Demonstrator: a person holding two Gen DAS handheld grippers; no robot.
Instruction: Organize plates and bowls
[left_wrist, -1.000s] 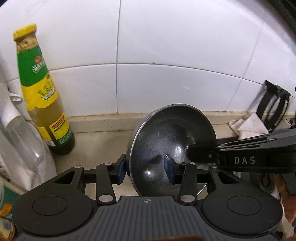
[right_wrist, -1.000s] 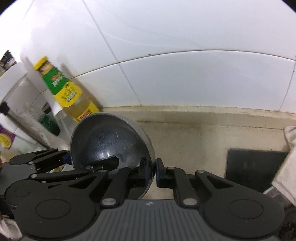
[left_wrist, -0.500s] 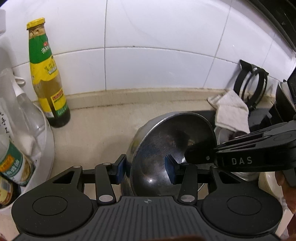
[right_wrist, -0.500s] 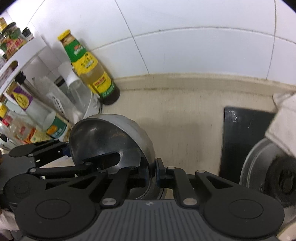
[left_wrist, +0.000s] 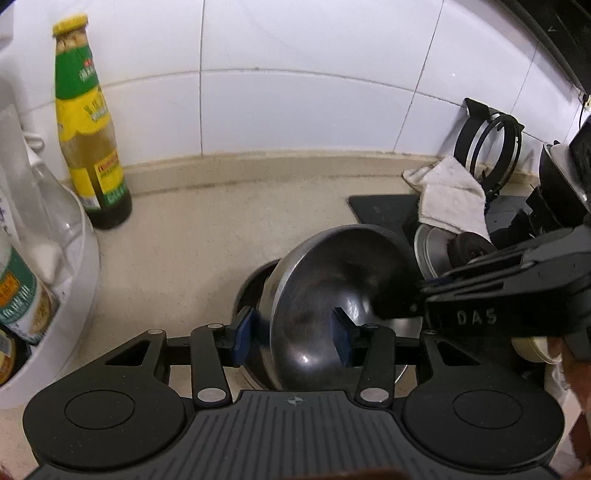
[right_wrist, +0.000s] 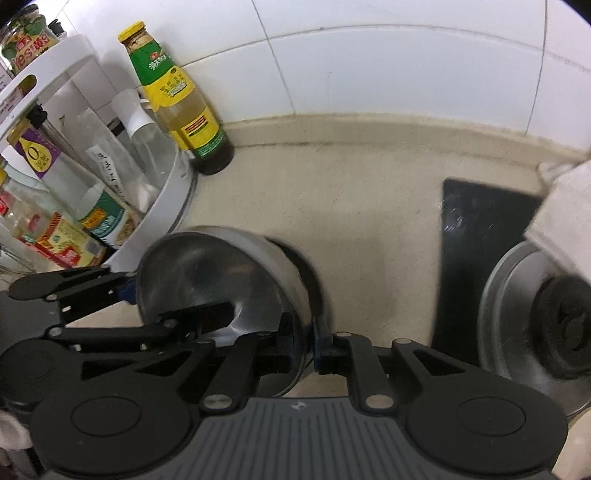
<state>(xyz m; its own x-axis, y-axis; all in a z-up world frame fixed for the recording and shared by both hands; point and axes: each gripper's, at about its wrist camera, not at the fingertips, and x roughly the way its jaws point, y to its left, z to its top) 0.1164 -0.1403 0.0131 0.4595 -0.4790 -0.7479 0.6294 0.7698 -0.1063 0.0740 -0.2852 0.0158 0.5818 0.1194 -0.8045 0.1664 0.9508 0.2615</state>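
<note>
Left wrist view: round stainless-steel bowl (left_wrist: 332, 295) tilted on its edge, hollow side toward the camera, low over the beige worktop (left_wrist: 192, 251). Directly under and behind it, rim of a dark round vessel (left_wrist: 251, 280), probably a second bowl; touching or only very near, cannot tell.

Carried away from the white tiled wall within the last second. Earlier held up near the wall, close to the green-and-yellow glass sauce bottle (left_wrist: 92, 155); now well apart from that bottle and lower, over the dark round vessel.

Left gripper (left_wrist: 291, 336): jaws just been opening, blue pads standing apart with the bowl's rim between them, one outside the wall and one inside the hollow. Not visibly pressing any more.

Right gripper (right_wrist: 306, 345): pads nearly together, clamped on the thin rim at the opposite side, so carrying the bowl mostly alone, by judgement.

Meaning for the task: transport seemingly finished, setting-down begun. Likely intention to nest the bowl into the vessel below. Bowl not yet level, so not yet seated; release by the right side probably too early at this tilt, with risk of rolling or clattering.

Further out: black mat (left_wrist: 384, 210) and white cloth (left_wrist: 450, 199) to the right, white rack (right_wrist: 162, 206) of bottles to the left.
</note>
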